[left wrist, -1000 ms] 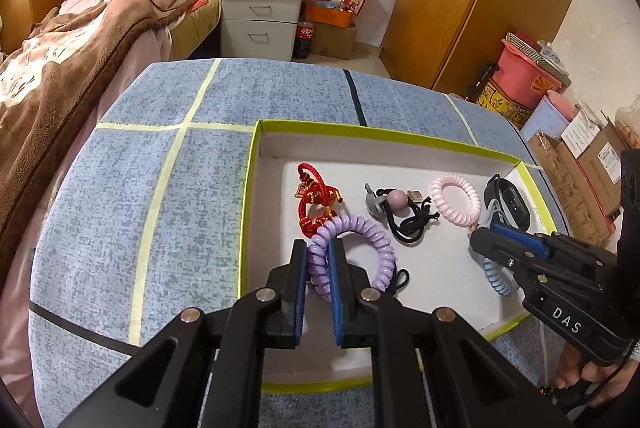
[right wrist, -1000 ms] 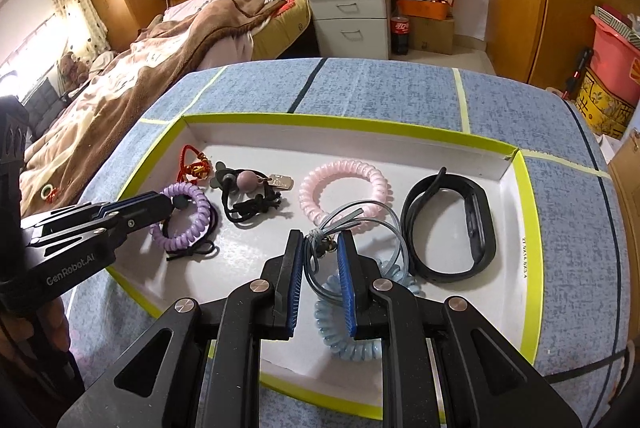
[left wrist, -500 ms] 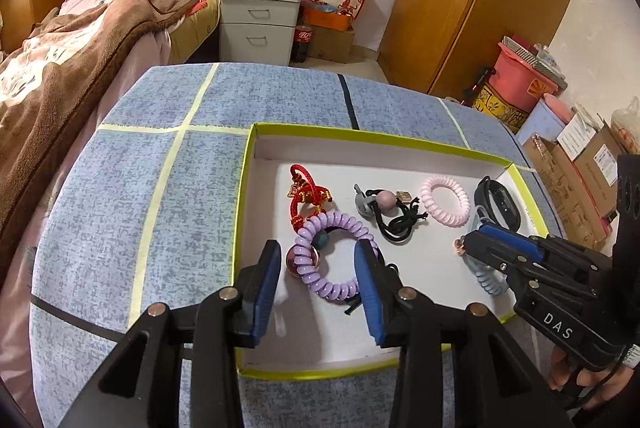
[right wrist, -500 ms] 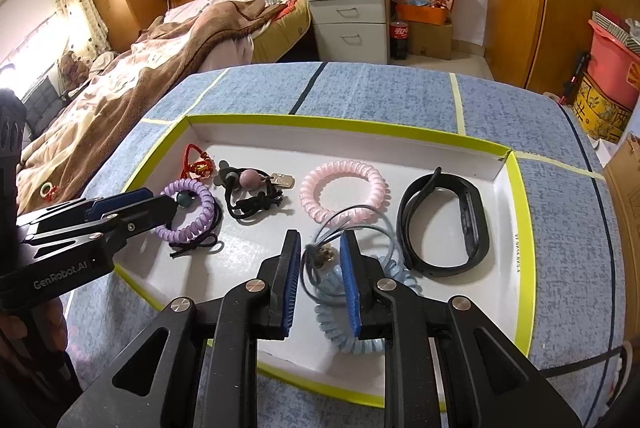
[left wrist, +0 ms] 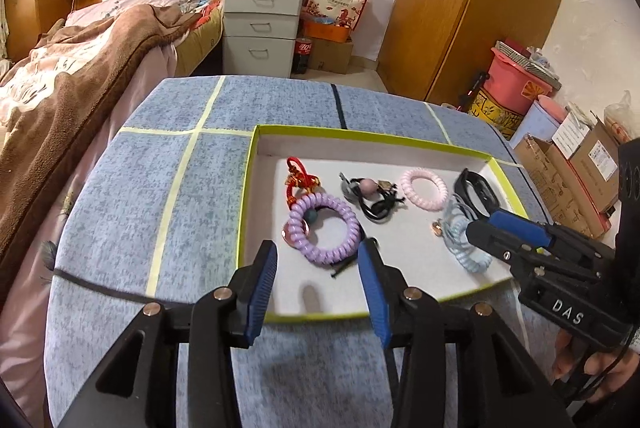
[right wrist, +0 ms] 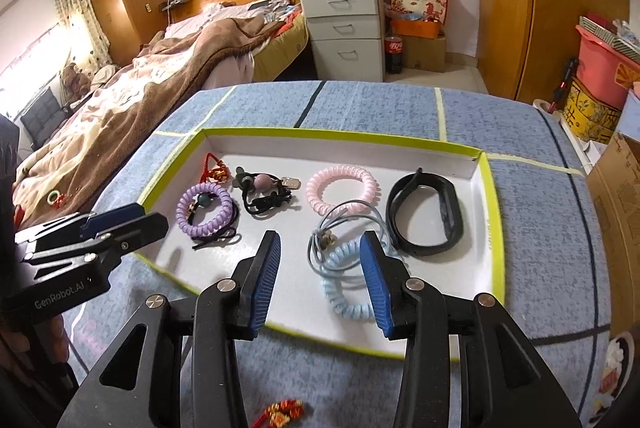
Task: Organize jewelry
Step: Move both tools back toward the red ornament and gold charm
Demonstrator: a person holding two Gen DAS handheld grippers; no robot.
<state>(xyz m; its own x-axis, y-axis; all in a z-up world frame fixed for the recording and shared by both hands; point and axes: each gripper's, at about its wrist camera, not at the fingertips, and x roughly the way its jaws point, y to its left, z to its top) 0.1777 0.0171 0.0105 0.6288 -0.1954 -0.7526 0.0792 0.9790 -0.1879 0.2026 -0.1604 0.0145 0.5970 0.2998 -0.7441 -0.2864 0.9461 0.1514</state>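
**Both tools open at the near edge of the tray**

Nearest me in the right view, a small red charm [right wrist: 280, 412] lies on the blue desk [right wrist: 552, 268] outside the tray, just below my right tool [right wrist: 319, 278]. That looks like the piece not yet put away, so I judge the next step is to bring it in. To do that well I would come down over its tassel end, close gently on the knot rather than the thread, and set it in the bare white floor at the tray's near left, apart from the other pieces.

My right tool is spread wide and holds nothing; its fingers hover above the light blue coil band [right wrist: 346, 292] and the grey-blue ring [right wrist: 348, 228] looped over it. My left tool [left wrist: 318, 278] is also spread and empty, poised at the tray's near rim [left wrist: 320, 316], just short of the purple coil band [left wrist: 325, 228].

Farther in, the pieces run in a row across the tray, left to right: the red knot charm [left wrist: 298, 177], the black tie with a pink bead [left wrist: 370, 193], the pink coil band [left wrist: 424, 188] and the black wristband [right wrist: 426, 216]. The wristband lies flat, its long axis running from near to far, its loose tail at the far end. The tray's long axis runs left to right across the desk.
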